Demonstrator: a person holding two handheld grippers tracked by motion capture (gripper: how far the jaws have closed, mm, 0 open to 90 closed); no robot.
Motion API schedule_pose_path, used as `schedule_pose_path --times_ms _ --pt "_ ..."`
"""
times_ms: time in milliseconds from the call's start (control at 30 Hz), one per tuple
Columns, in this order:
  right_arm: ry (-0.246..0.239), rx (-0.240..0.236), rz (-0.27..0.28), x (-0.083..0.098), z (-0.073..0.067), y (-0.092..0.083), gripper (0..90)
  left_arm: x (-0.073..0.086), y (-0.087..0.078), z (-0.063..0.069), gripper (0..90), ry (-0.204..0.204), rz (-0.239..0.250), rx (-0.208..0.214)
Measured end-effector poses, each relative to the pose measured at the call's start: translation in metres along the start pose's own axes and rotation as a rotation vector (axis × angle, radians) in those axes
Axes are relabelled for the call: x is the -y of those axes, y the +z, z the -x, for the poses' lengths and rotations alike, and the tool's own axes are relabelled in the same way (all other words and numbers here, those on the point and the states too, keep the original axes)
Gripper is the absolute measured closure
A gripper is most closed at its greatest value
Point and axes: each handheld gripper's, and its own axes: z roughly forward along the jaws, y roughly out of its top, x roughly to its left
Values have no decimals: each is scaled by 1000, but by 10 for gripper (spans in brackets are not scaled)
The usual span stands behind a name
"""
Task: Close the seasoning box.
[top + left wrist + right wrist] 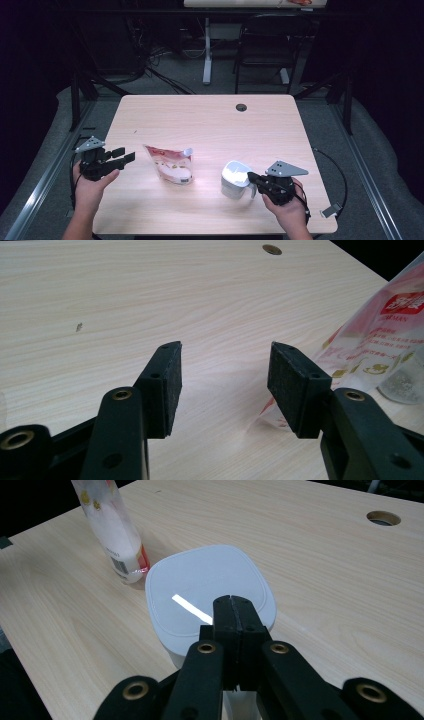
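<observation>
Wooden table [210,120] seen from above, pale and rectangular, with a small round cable hole [241,107] near its far edge. Two hands reach in from the near side, each holding a black two-jaw gripper.

On the near right, the right gripper [252,176] points left toward a white lidded jug [235,179] that stands upright on the table. In the right gripper view its jaws are pressed tightly together above the jug's handle side, at the near edge of the smooth white lid [210,592]. Whether they pinch the handle itself cannot be told, since the handle is hidden beneath them. The right hand [289,210] holds the gripper from behind.

On the near left, the left gripper [126,156] points right, its jaws standing wide apart with only bare table between the pads [167,385]. The left hand [91,187] grips it from below.

Between the two grippers, slightly left of the table's centre, stands a clear plastic refill pouch [170,164] with red and white print and a small spout at its top right corner. In the left gripper view the pouch [385,340] sits just beyond the right-hand jaw, apart from it. The pouch and the jug are near each other but not touching.
</observation>
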Motion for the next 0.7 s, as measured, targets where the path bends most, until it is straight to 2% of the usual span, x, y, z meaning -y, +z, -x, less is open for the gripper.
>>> schedule_pose_path --times_ms 700 --pt "8 -7 20 5 1 -3 900 0 0 -1 479 -5 1 0"
